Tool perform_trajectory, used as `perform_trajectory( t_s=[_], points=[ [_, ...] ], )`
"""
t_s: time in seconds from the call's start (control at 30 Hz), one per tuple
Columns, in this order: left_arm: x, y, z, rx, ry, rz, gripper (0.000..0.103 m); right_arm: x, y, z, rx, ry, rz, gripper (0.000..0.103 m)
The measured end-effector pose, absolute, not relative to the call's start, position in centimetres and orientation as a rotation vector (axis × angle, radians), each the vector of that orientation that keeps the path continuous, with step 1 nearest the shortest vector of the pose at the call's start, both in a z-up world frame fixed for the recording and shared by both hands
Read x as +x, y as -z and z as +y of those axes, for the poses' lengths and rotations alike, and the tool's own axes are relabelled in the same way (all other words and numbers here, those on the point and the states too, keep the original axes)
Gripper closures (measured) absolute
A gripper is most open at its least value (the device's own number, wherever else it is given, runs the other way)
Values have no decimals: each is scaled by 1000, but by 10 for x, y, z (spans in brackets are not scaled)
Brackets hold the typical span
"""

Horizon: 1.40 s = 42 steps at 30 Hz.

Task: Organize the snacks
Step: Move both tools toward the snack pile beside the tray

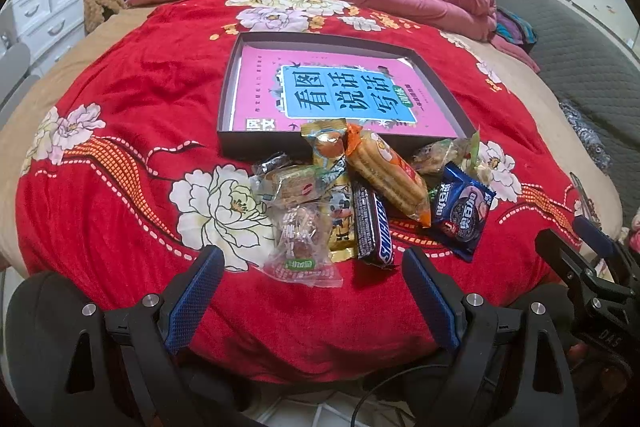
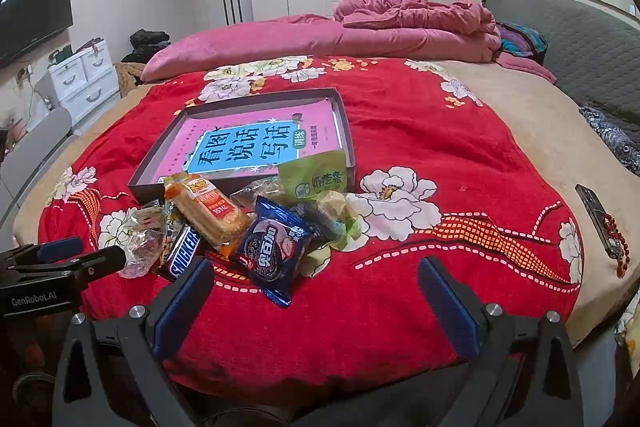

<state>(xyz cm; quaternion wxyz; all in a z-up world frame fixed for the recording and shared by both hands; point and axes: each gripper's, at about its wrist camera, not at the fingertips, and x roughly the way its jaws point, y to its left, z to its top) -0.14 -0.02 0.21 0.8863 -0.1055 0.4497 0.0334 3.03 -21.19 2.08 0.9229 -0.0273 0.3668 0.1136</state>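
Both grippers hang wide apart and grasp nothing: left gripper (image 1: 312, 303) at 6 o'clock of the snack pile, right gripper (image 2: 316, 301) over bare red blanket (image 2: 420, 131). One tray (image 1: 260, 147) holds one pink book (image 1: 320, 87). One Snickers (image 1: 374, 223), one Oreo pack (image 1: 464, 215), one cracker pack (image 1: 386, 175) and several smaller snacks, overlapping too much to count, touch the tray's near edge. Open blanket lies at 3 and 9 o'clock.
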Motion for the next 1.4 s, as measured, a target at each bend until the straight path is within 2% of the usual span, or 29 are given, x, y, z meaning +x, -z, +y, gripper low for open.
perform_trajectory(
  t_s=[1.4],
  points=[
    [6,10,14,-260,-61,965,12,39,-12,-203,-55,-232,788,1]
  ],
)
